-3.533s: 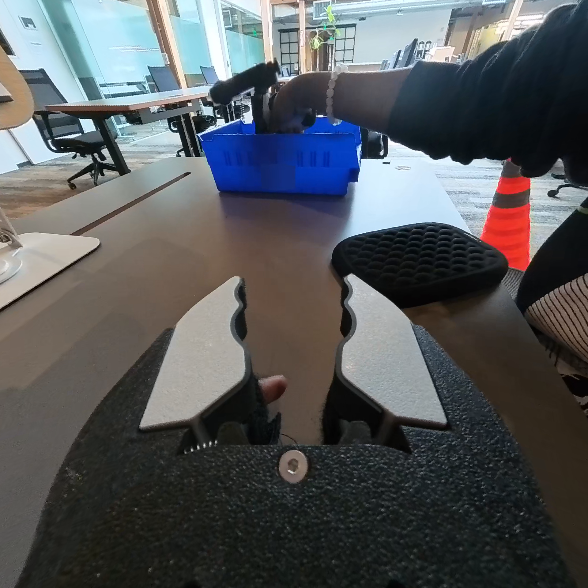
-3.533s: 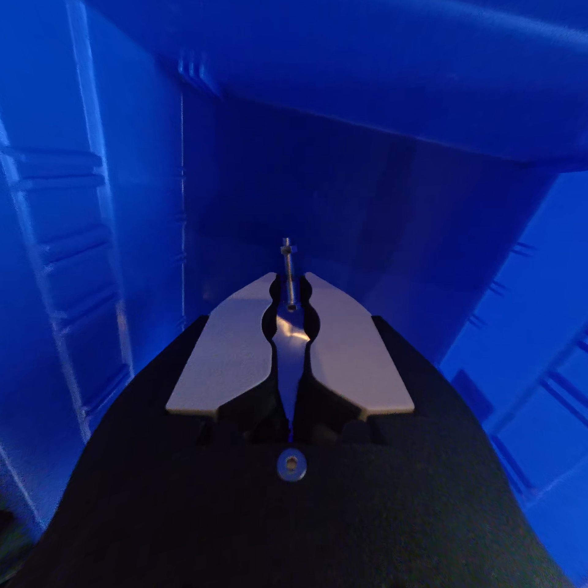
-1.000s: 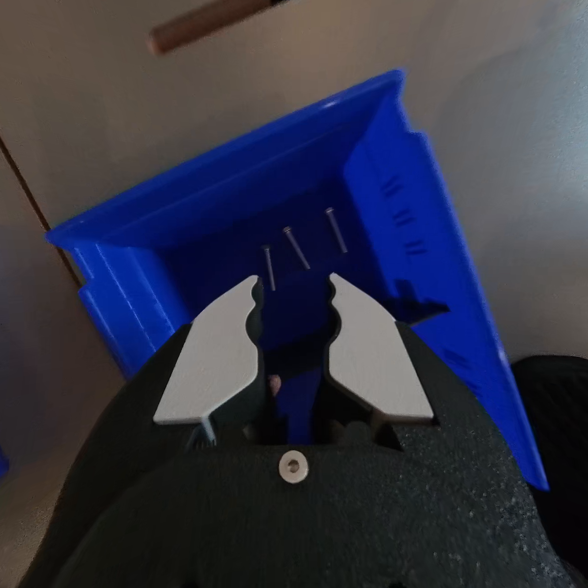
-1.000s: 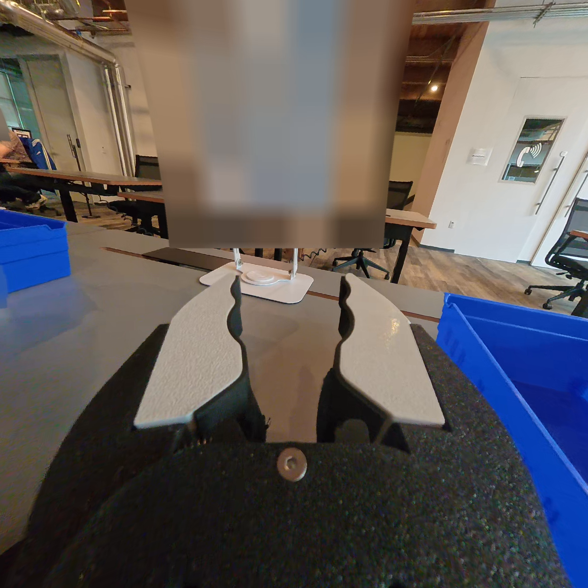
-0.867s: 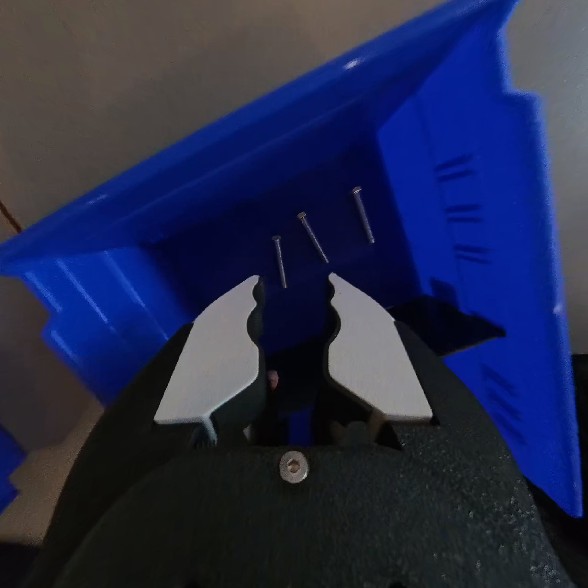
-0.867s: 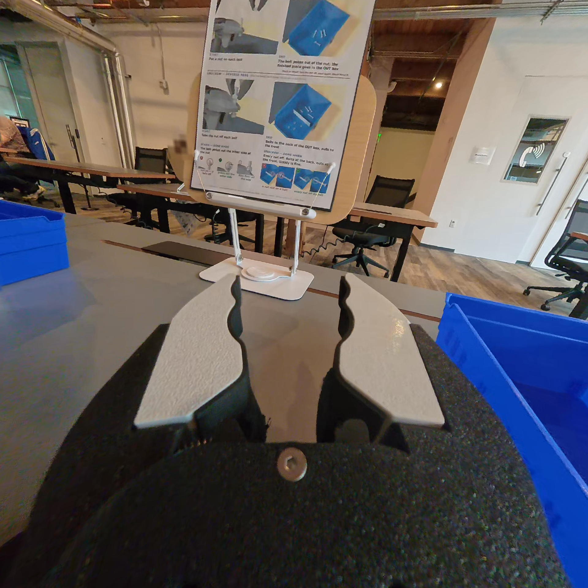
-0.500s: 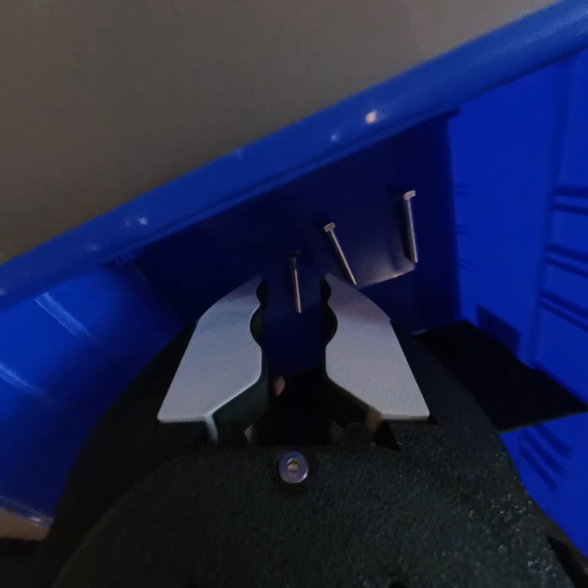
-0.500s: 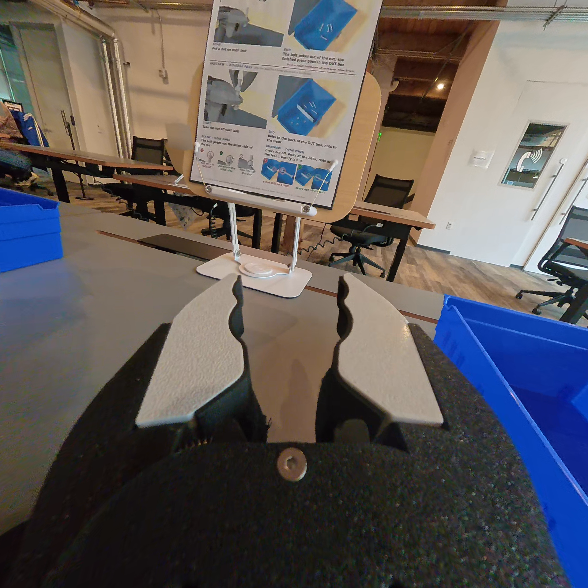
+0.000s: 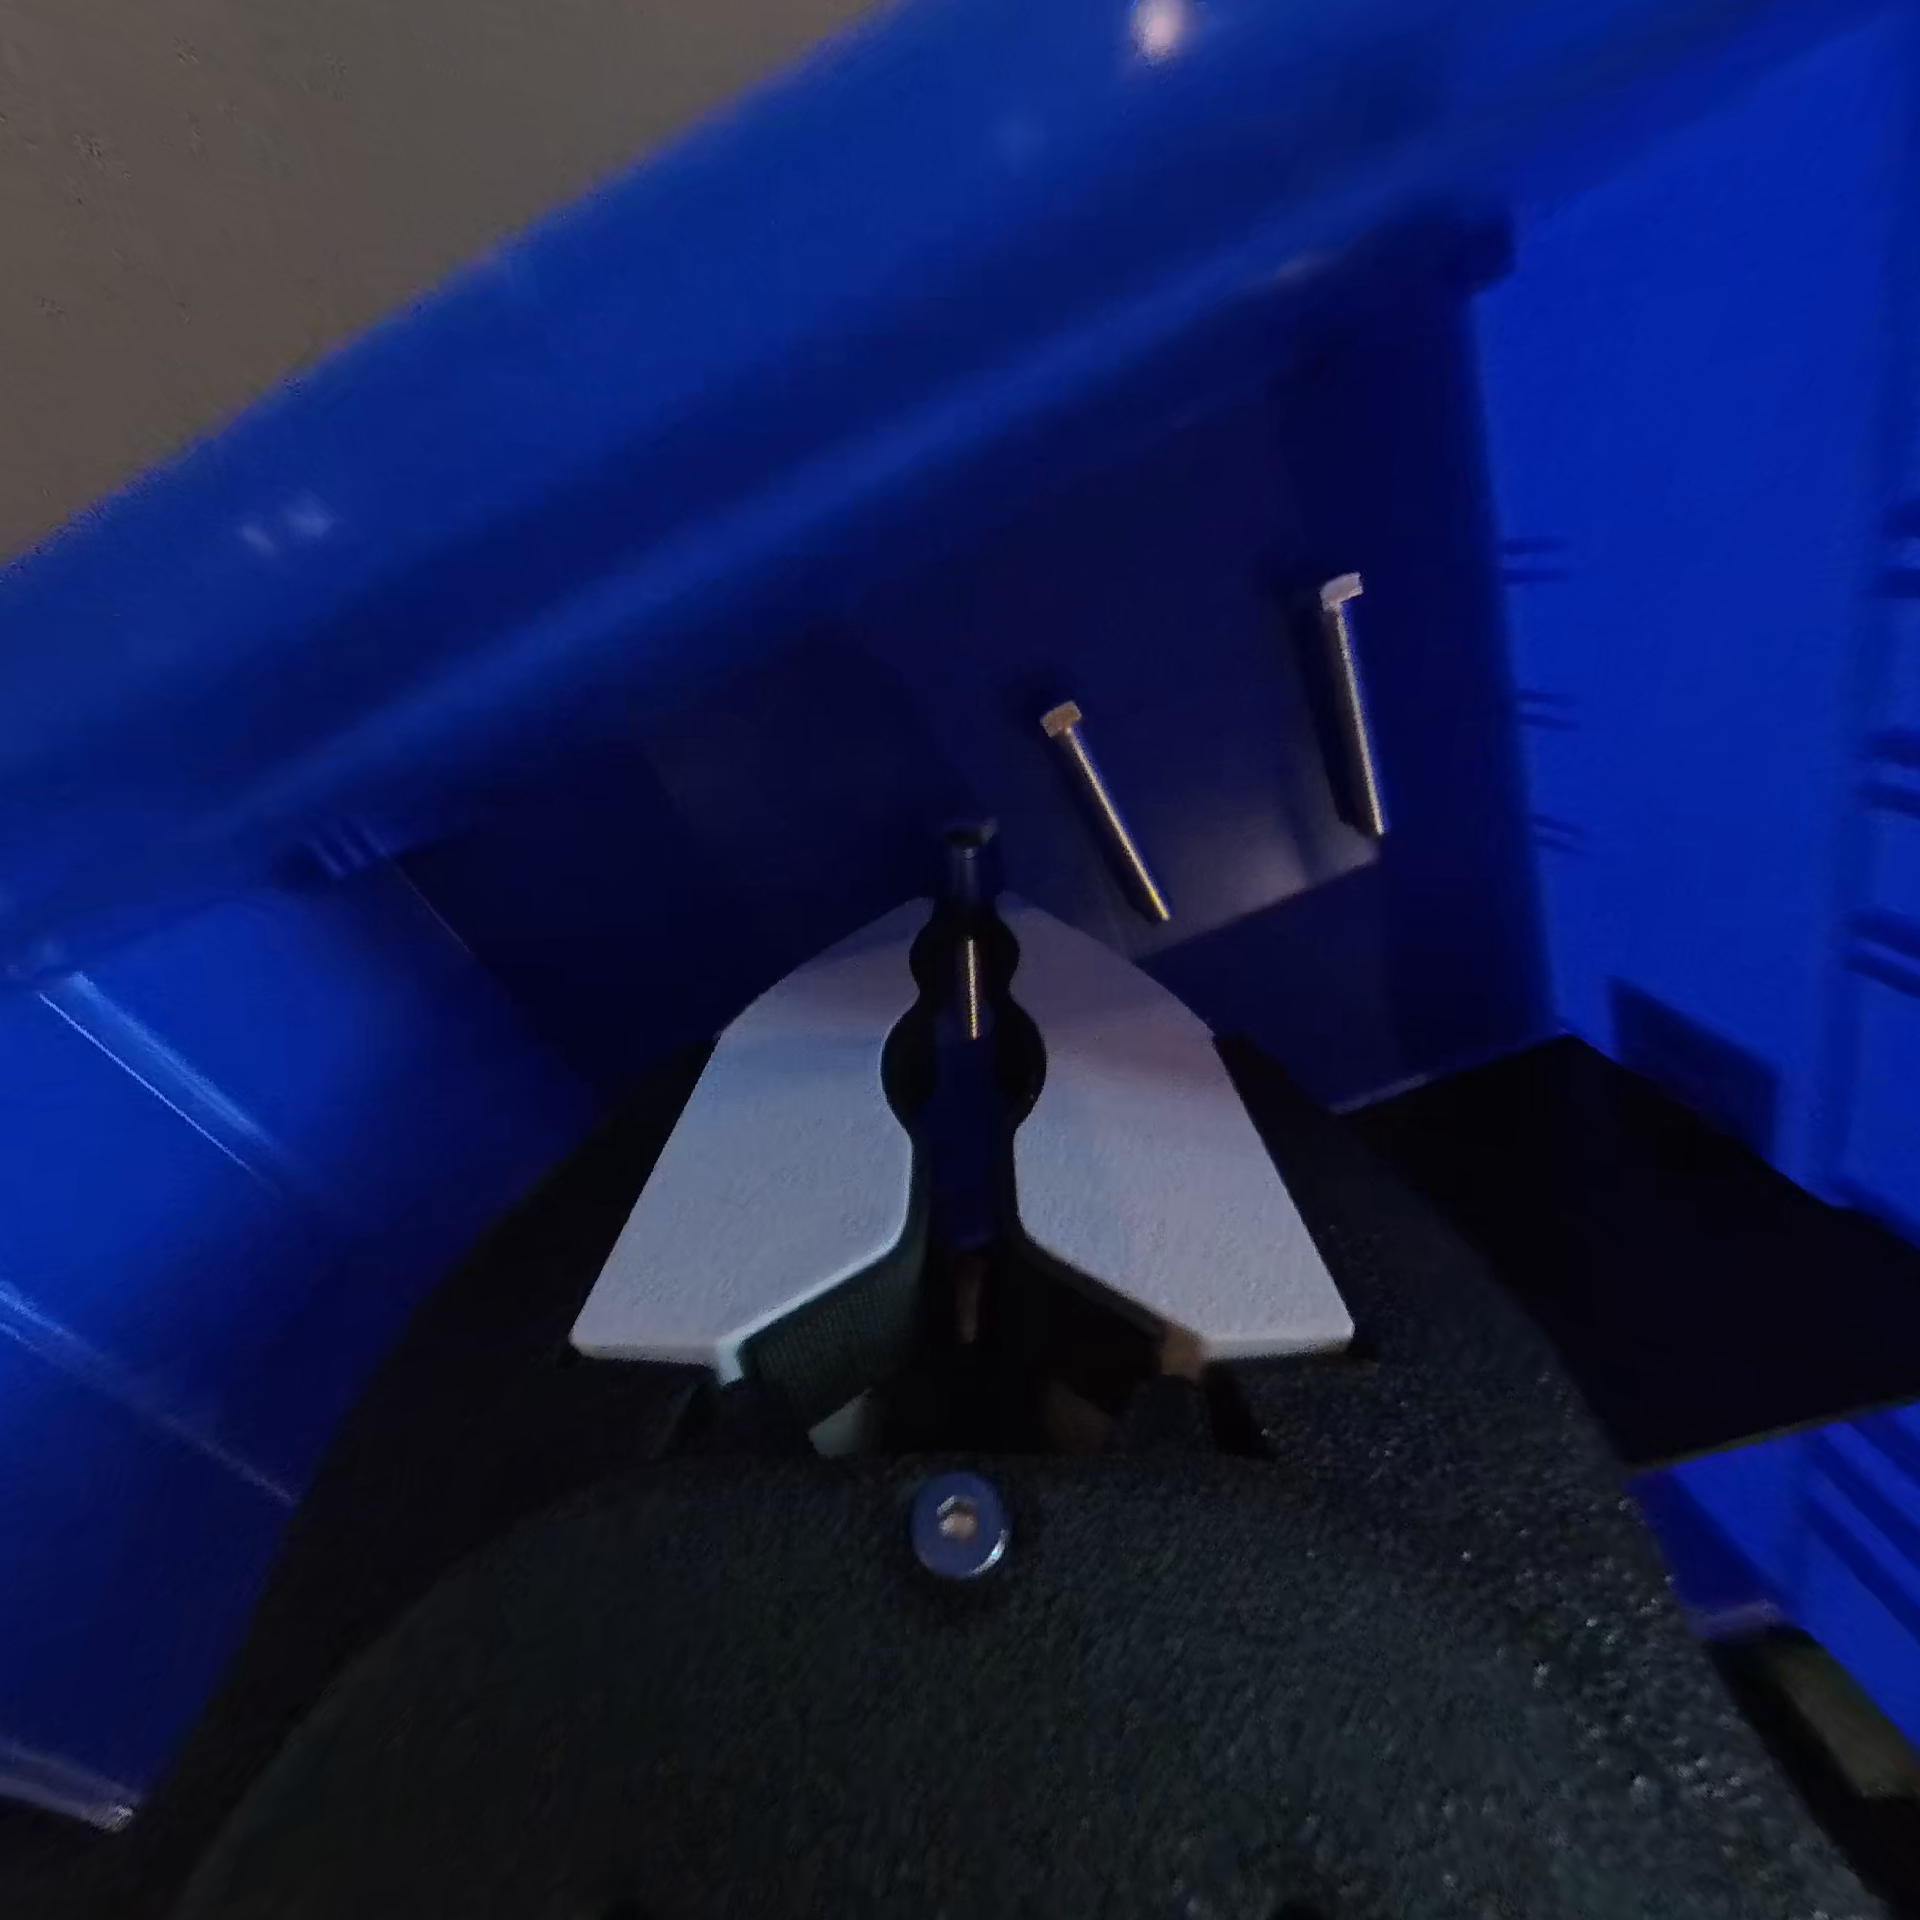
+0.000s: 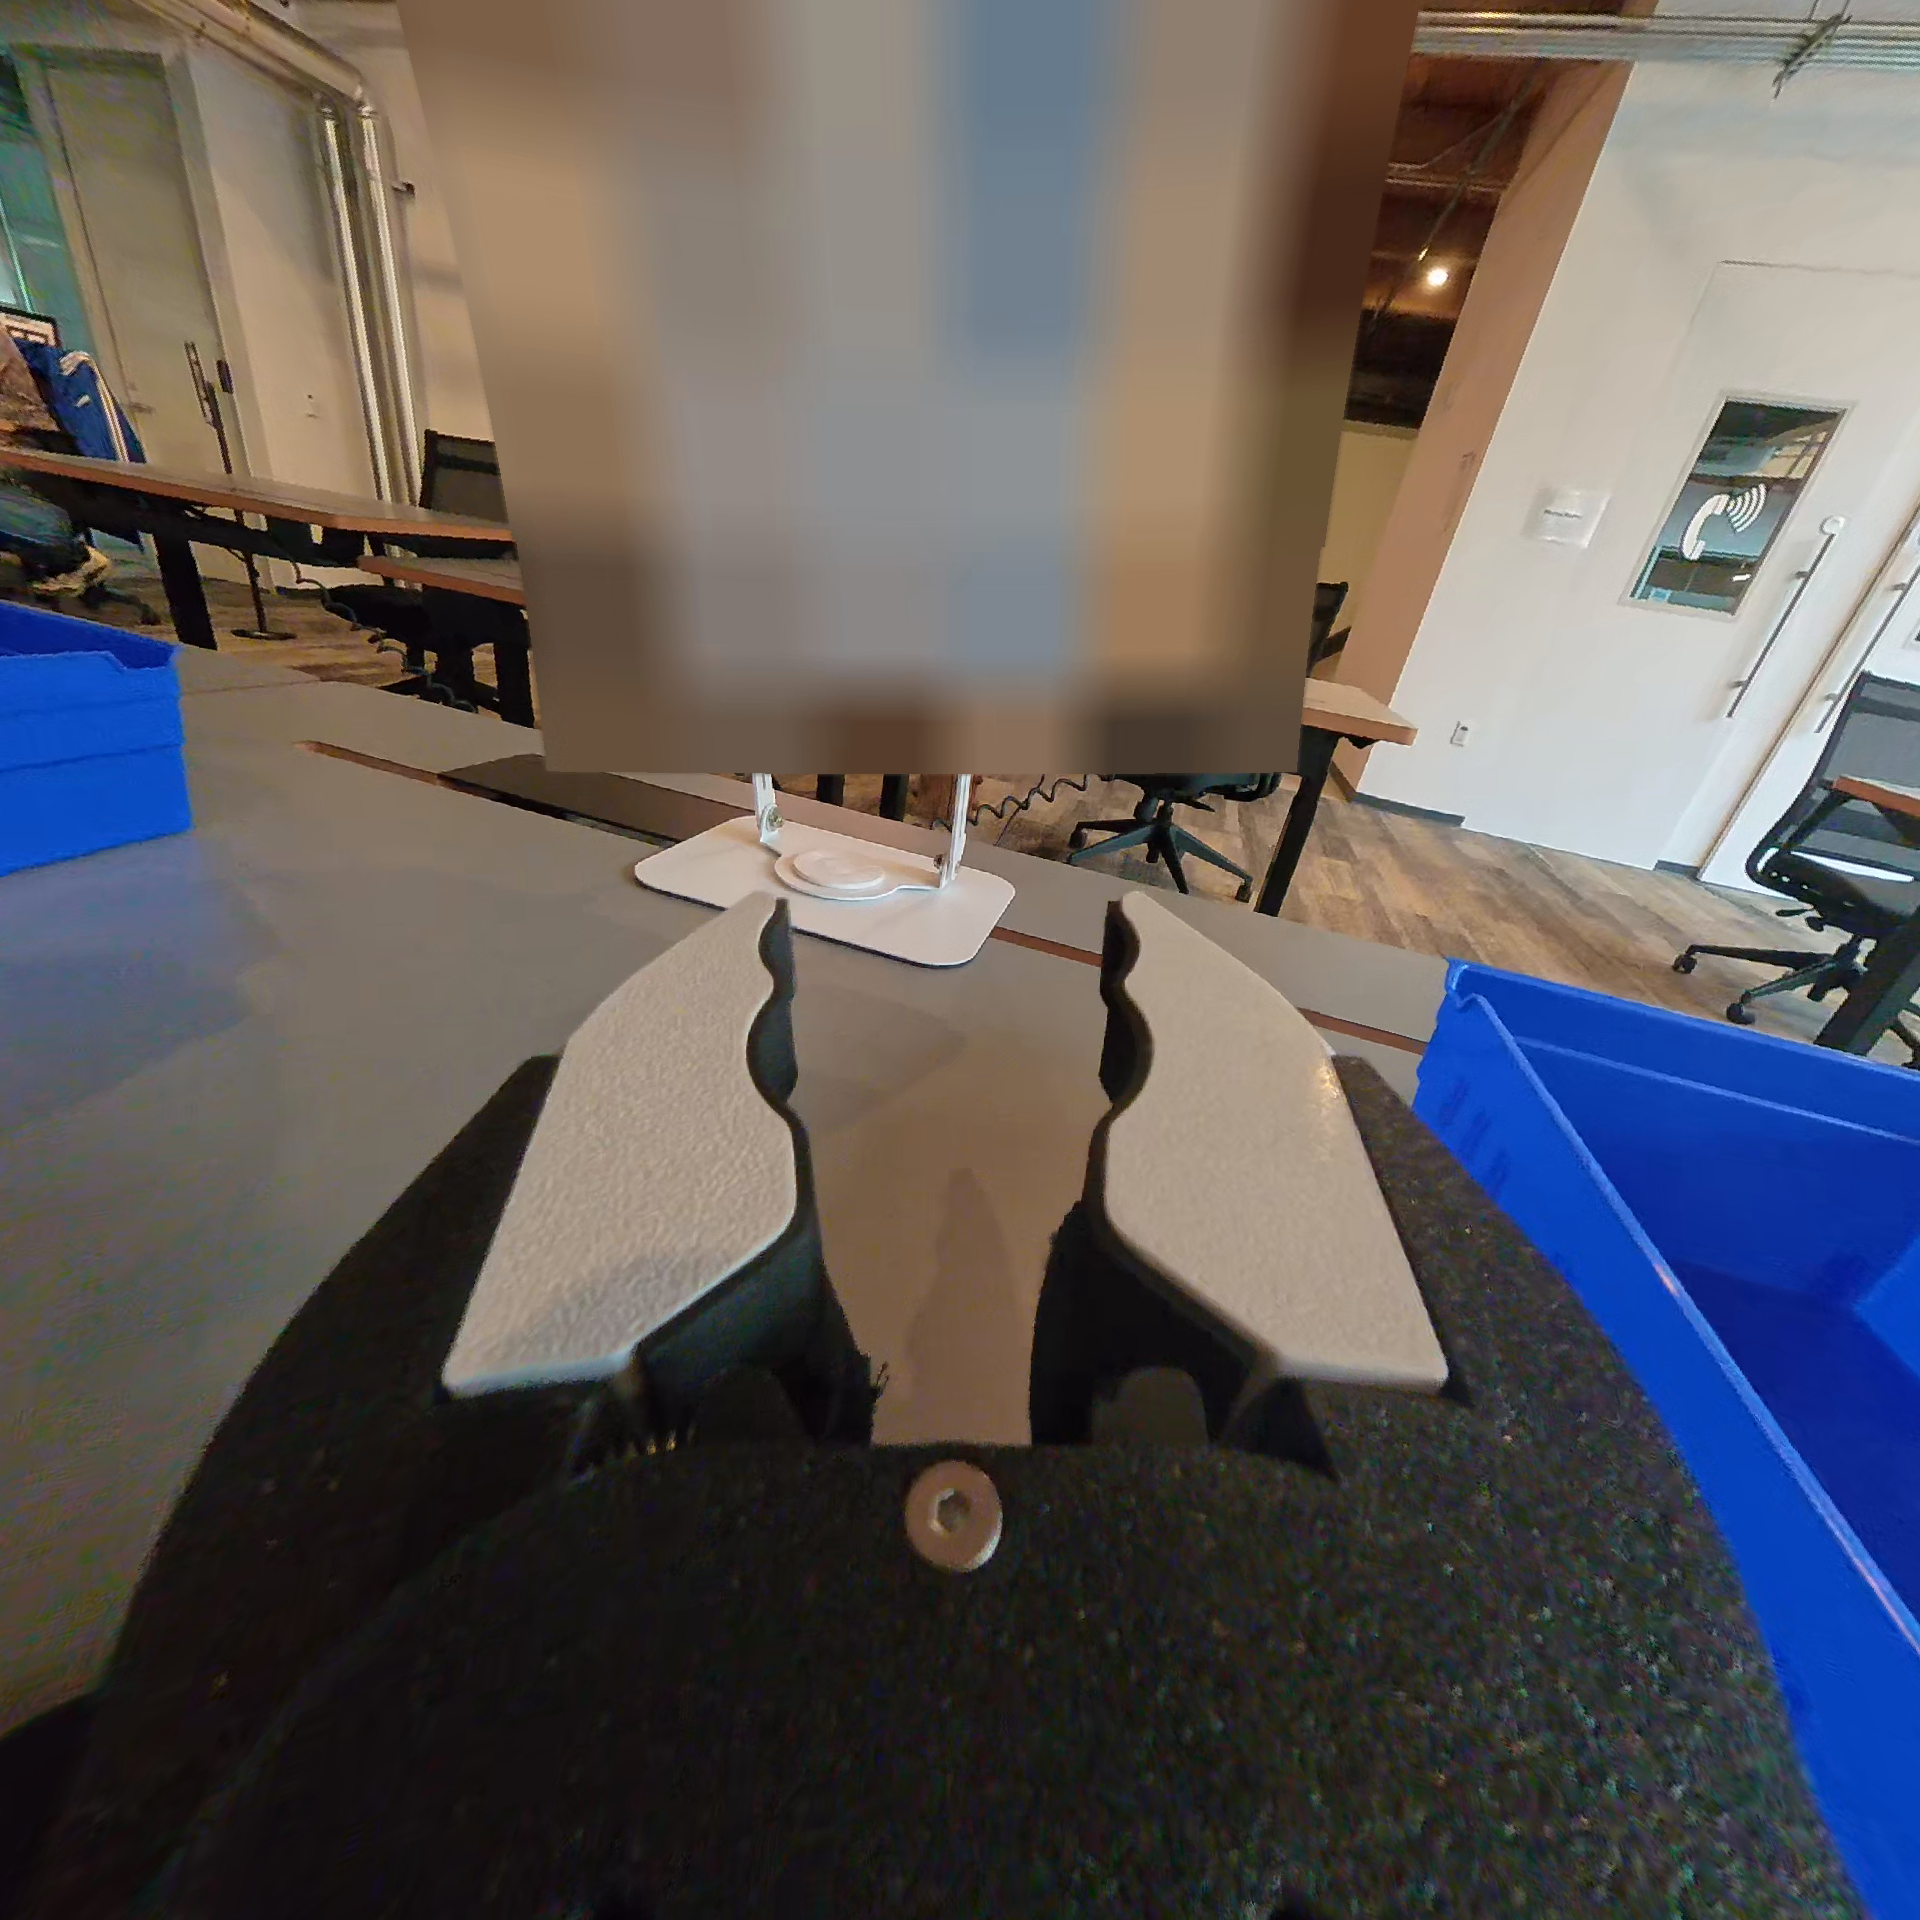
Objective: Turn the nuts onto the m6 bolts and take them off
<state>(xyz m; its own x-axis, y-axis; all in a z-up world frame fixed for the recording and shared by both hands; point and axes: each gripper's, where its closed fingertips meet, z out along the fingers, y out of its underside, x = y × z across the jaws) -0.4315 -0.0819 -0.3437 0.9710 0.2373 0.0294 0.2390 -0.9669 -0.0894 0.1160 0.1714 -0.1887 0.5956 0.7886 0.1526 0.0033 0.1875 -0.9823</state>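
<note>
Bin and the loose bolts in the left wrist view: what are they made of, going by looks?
Blue bin: looks like moulded plastic, glossy, with ribbed walls and small light glints along the rim. Two loose bolts: metal, probably steel, bright silvery shanks with sharp highlights; any plating cannot be told. The third bolt, in the left tongs, looks alike.

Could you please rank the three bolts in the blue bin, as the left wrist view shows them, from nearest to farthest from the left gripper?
1. Left bolt: between the left gripper's fingers.
2. Middle bolt: just right, lying slanted.
3. Right bolt: farthest right, near the blue bin's side wall.
</note>
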